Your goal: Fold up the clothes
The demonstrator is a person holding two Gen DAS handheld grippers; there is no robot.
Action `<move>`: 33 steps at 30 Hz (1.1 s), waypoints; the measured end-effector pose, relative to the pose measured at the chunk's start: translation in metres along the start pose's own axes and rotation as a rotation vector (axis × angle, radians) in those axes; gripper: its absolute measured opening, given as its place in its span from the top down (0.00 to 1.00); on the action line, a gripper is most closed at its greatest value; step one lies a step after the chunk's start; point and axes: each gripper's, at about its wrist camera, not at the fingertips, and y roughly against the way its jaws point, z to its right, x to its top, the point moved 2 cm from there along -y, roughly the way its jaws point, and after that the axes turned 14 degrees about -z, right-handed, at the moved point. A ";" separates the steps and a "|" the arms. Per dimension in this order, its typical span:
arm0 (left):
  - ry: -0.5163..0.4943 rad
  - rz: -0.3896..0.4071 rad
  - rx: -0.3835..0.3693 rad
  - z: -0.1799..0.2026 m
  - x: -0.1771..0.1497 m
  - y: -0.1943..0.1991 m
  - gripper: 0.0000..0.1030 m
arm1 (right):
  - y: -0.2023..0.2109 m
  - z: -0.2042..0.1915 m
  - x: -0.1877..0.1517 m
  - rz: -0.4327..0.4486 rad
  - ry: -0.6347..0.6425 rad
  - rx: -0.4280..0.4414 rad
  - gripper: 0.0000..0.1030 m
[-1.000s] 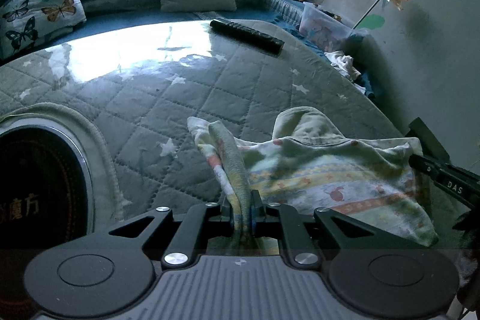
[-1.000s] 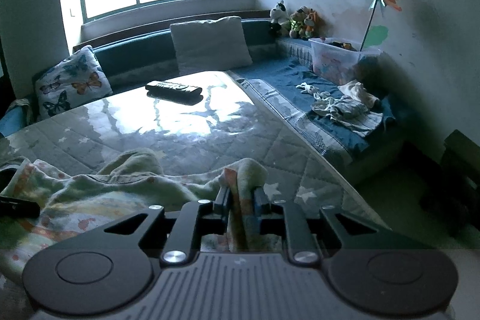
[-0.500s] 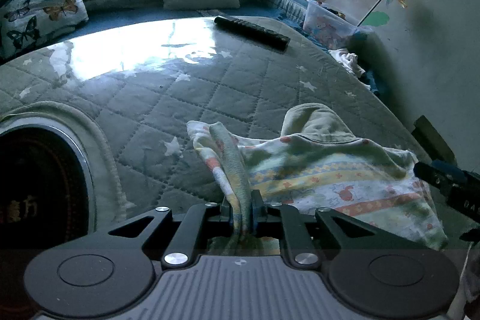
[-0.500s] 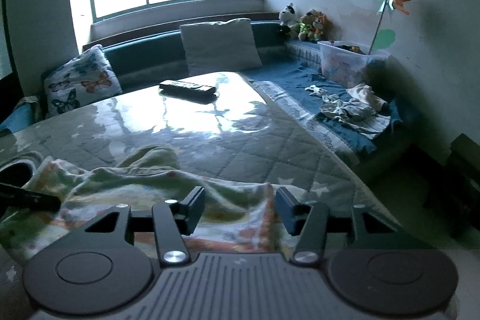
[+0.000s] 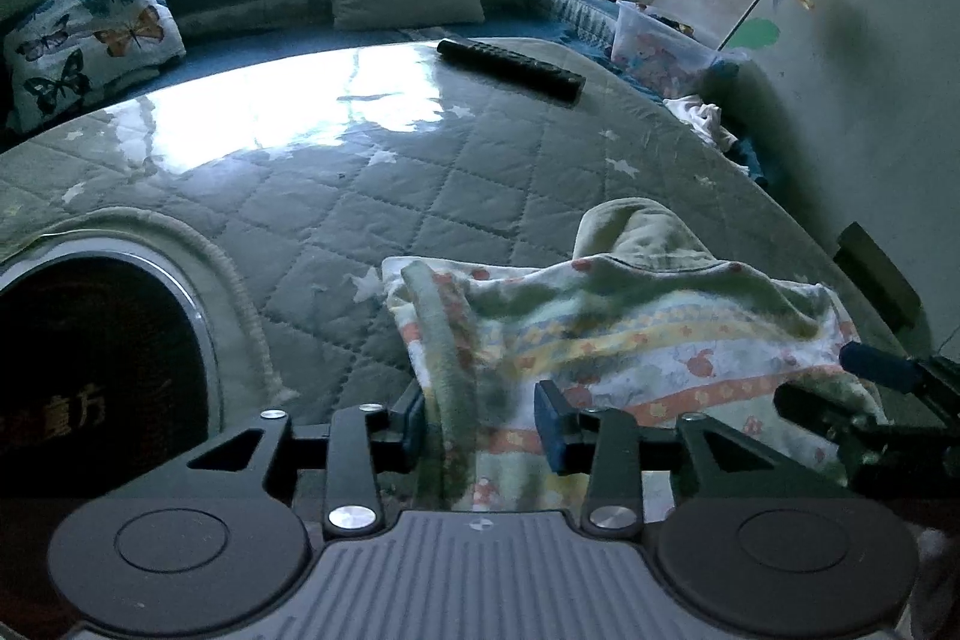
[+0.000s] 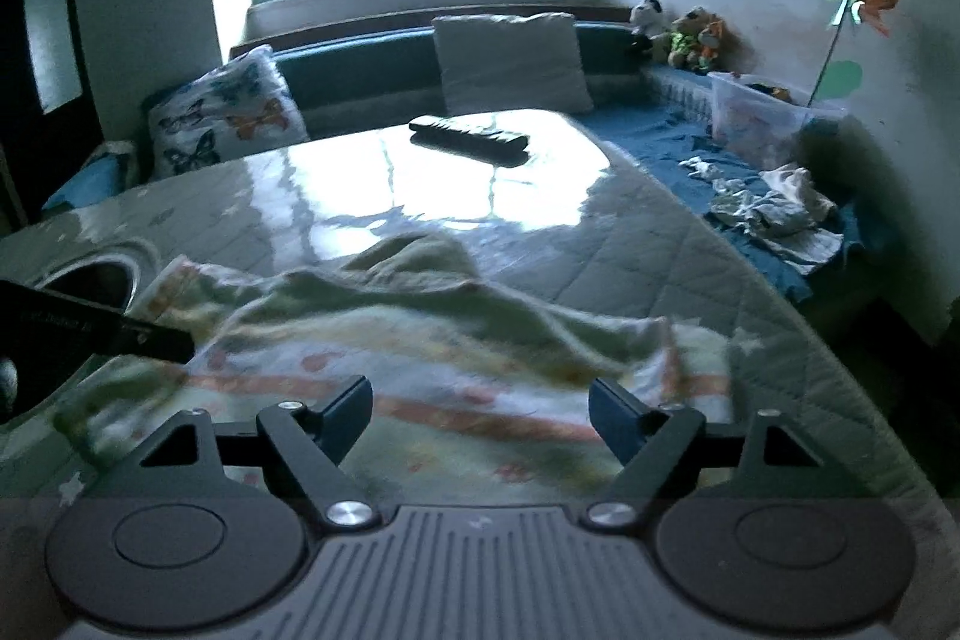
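1. My left tool (image 5: 480, 421) is opening; a soft rumpled fold of the printed garment (image 5: 648, 334) sits loose between its jaws.
2. My right tool (image 6: 480, 415) is opening too, jaws wide above the cloth.
3. Garment lies crumpled on the glossy quilted table (image 5: 372, 196).

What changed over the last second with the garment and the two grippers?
Both grippers let go: the right gripper first, its jaws wide and opening, then the left gripper, opening beside a fold. The patterned garment settled flatter on the quilted table. The remote stayed put.
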 end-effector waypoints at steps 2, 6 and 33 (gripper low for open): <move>-0.005 0.004 0.002 0.000 -0.003 0.002 0.58 | 0.000 -0.005 -0.003 -0.002 0.018 0.003 0.20; -0.024 0.010 0.016 0.002 -0.009 0.003 0.54 | 0.001 -0.014 -0.009 -0.009 0.040 -0.002 0.20; -0.075 0.057 0.069 0.007 -0.053 0.024 0.24 | 0.018 -0.042 -0.053 -0.001 0.079 0.004 0.07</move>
